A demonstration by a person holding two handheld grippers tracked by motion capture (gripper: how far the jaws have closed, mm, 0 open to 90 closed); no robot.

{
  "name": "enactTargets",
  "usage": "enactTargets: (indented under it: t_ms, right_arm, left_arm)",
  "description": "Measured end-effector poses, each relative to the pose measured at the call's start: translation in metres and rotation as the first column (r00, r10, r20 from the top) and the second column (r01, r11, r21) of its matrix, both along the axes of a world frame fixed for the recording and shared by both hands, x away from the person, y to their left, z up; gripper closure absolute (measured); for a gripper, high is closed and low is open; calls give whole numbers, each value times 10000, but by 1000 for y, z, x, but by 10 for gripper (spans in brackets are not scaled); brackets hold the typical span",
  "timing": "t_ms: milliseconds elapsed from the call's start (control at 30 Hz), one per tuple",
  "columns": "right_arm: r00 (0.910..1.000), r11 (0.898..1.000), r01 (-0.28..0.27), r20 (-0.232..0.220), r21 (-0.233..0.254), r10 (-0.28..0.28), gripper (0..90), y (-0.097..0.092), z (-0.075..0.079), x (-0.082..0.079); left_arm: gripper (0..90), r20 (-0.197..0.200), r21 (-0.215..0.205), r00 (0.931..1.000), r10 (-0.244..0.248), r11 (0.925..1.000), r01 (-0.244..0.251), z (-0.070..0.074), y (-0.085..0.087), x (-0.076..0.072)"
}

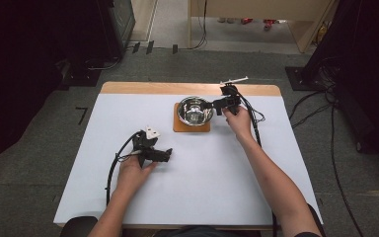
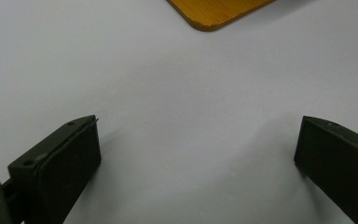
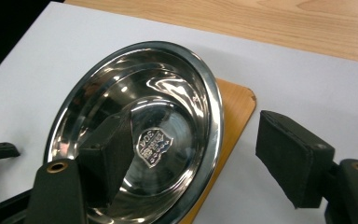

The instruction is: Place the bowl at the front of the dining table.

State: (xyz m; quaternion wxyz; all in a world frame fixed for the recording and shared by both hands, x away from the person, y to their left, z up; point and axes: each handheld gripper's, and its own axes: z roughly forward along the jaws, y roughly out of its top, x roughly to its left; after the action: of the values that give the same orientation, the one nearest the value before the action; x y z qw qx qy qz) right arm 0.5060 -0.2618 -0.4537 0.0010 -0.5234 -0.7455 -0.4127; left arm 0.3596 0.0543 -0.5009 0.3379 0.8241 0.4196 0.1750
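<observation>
Bowl (image 1: 195,110) of shiny steel sits on a wooden mat (image 1: 191,126) at about one o'clock from the counter's (image 1: 128,106) middle, toward the far edge. Your right tool (image 1: 220,104) is at the bowl's three o'clock side, reaching in from the right. In the right gripper view, one jaw is down inside the bowl (image 3: 168,116), close against the inner wall, and the other stands outside the rim, over the white counter (image 3: 307,93) just past the mat's (image 3: 235,105) corner. The rim runs between the two jaws. The jaws are spread wide; the outer pad stands clear of the rim, so nothing is pinched. Whether the inner pad touches the steel, you cannot tell.

Your left tool (image 1: 164,155) lies at about eight o'clock from the bowl, well apart from it, low over the bare counter with your hand behind it. In the left gripper view its jaws are spread wide with only the white counter (image 2: 191,116) between them, and a corner of the mat (image 2: 214,11) shows at twelve o'clock. It holds nothing.
</observation>
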Motion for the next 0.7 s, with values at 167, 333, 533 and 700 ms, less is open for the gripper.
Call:
enactTargets:
  t_ms: [167,333,533,700]
  right_arm:
    - [9998,9998,93,187,-155,-90,278,-2,2,-5]
    - [9995,9997,85,317,-221,-78,278,-3,2,-9]
    - [9995,9994,-46,318,-351,57,278,1,4,-14]
    - [9988,9986,-140,467,-511,164,278,3,6,-20]
  left_arm:
    - [1,-5,16,10000,-10,10000,10,0,0,0]
    - [1,-2,15,10000,-8,10000,8,0,0,0]
    - [1,-4,14,10000,-8,10000,8,0,0,0]
    - [1,-4,11,10000,-8,10000,8,0,0,0]
